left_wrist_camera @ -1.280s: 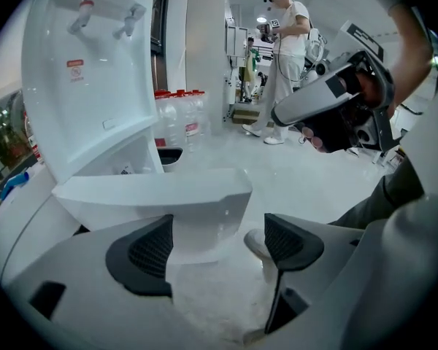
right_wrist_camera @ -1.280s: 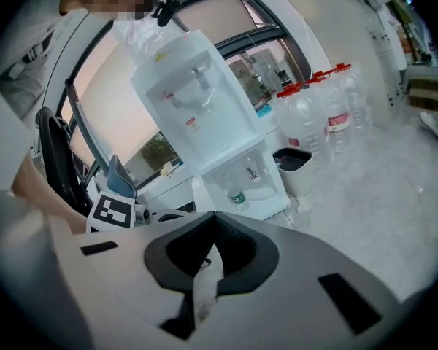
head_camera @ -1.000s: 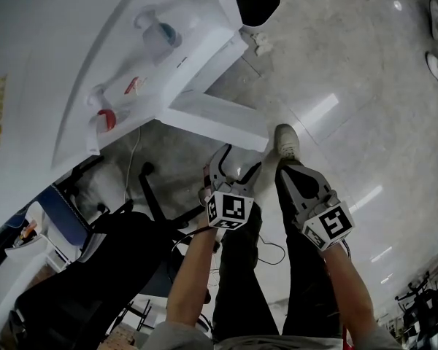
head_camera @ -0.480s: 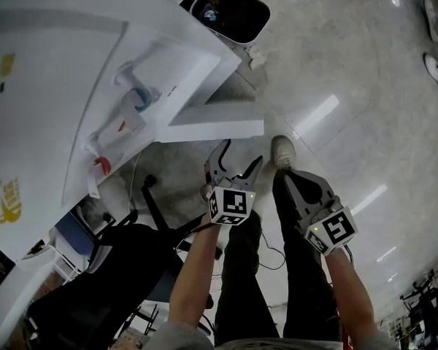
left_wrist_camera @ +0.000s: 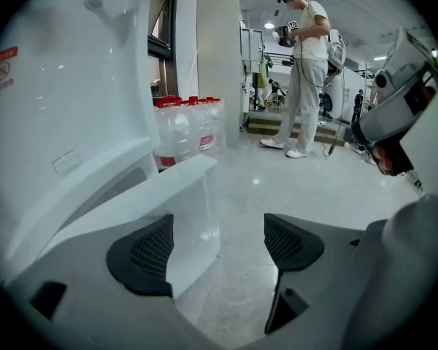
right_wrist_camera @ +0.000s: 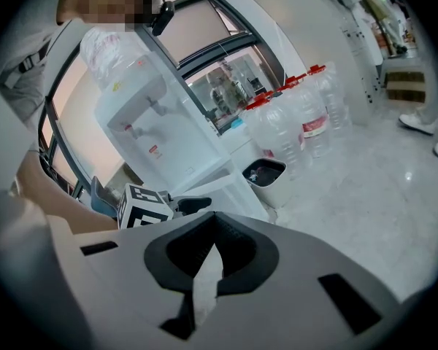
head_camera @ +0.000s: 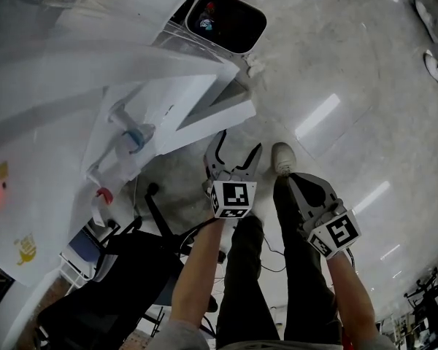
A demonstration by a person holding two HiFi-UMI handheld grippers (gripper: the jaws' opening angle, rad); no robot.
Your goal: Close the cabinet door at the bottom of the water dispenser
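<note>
The white water dispenser [head_camera: 95, 100] stands at the left, and its bottom cabinet door [head_camera: 219, 115] hangs open, swung out over the floor. My left gripper [head_camera: 237, 143] is open just beside the door's free edge. In the left gripper view the door [left_wrist_camera: 186, 203] rises right behind the left pad [left_wrist_camera: 142, 257], with the gripper [left_wrist_camera: 219, 243] holding nothing. I cannot tell whether the pad touches the door. My right gripper [head_camera: 296, 181] hangs lower at the right, apart from the door. It [right_wrist_camera: 213, 265] is shut on nothing.
A white waste bin [head_camera: 228, 22] with a dark liner stands past the dispenser. Large water bottles [left_wrist_camera: 186, 126] with red caps are stacked beside it. A black office chair [head_camera: 109, 268] is at my lower left. Another person [left_wrist_camera: 303, 71] stands far across the glossy floor.
My left gripper has risen closer to the door's free edge. The head view has swung, bringing the bin into sight. The right gripper has barely shifted.
</note>
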